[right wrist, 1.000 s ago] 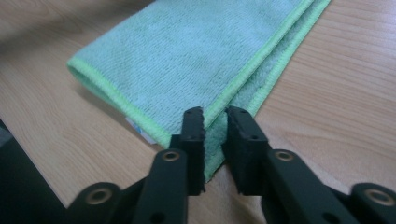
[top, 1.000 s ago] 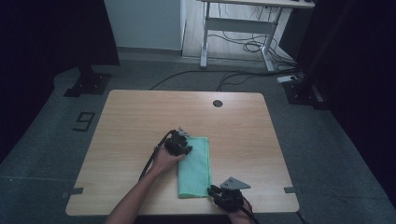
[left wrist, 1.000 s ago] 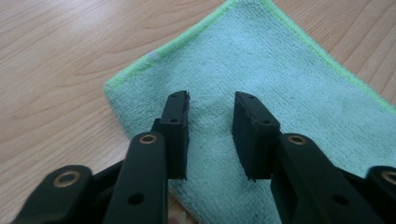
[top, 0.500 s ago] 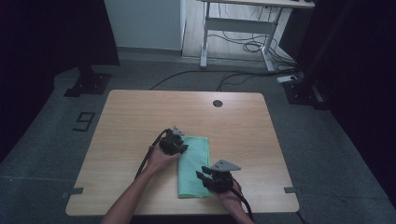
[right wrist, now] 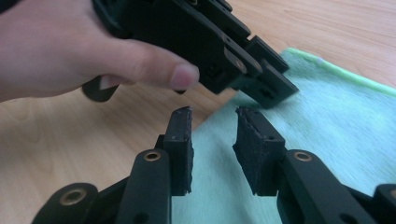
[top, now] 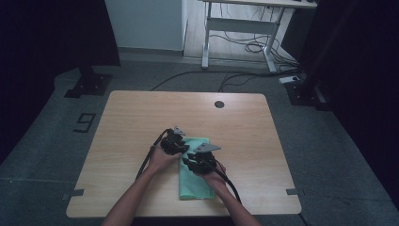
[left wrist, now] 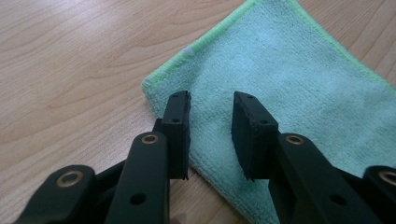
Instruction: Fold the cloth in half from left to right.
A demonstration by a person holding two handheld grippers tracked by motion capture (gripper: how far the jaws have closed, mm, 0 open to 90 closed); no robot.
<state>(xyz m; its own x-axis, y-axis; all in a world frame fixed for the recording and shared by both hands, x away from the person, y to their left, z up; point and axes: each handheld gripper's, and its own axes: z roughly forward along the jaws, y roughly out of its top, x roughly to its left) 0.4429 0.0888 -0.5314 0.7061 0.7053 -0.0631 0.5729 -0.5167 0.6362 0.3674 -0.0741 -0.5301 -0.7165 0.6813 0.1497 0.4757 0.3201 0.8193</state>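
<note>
Right tool moved up the green cloth beside left tool, both apart.

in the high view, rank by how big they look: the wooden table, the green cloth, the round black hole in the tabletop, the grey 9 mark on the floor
1. Light wooden table, by far the largest.
2. Folded green microfibre cloth, partly covered by the hands.
3. Grey 9 mark on the floor.
4. Round black hole in the tabletop, the smallest.
</note>
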